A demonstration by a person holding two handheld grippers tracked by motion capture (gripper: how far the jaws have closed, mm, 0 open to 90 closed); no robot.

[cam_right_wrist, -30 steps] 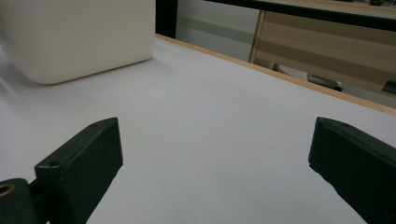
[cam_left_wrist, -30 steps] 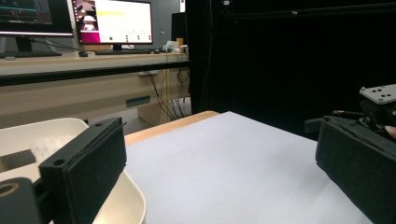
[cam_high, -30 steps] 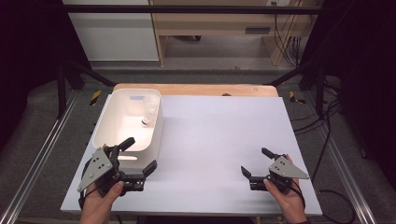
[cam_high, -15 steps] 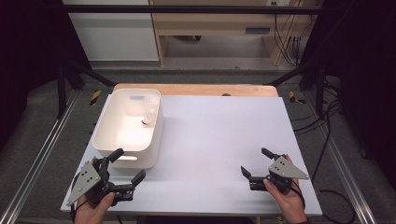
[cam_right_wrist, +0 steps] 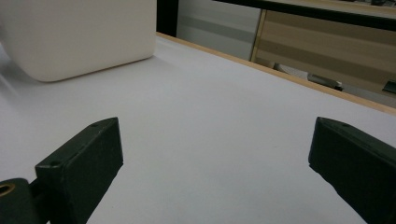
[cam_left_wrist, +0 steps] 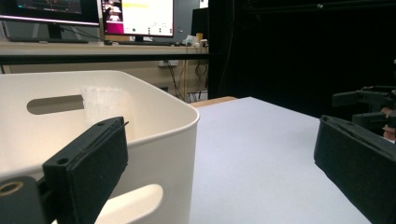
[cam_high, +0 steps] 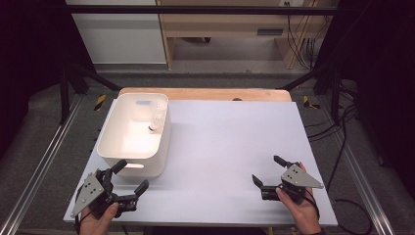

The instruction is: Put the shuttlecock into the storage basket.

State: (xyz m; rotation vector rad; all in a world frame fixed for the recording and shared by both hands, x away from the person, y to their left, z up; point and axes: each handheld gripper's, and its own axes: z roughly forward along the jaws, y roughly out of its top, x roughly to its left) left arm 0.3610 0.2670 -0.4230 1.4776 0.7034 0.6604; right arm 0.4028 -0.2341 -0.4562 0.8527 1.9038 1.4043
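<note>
A white plastic bin (cam_high: 128,138) with handle slots stands on the left of the white table top (cam_high: 235,132). Inside it, against the far right wall, leans a small translucent ribbed object (cam_high: 156,115). My left gripper (cam_high: 133,175) is open and empty, held low just in front of the bin's near wall. In the left gripper view the bin (cam_left_wrist: 154,126) sits close behind the left jaw, with the ribbed object (cam_left_wrist: 103,103) inside. My right gripper (cam_high: 265,169) rests open and empty near the front right. In the right gripper view the bin (cam_right_wrist: 79,32) lies far off.
A wooden strip (cam_high: 205,93) runs along the table's far edge. Metal rails (cam_high: 44,161) flank both sides, and cables (cam_high: 337,132) trail on the floor at the right. In the left gripper view, monitors (cam_left_wrist: 135,16) stand on a desk behind the bin.
My left gripper has drawn back toward the table's front left corner, away from the bin's near wall. The right gripper has stayed put.
</note>
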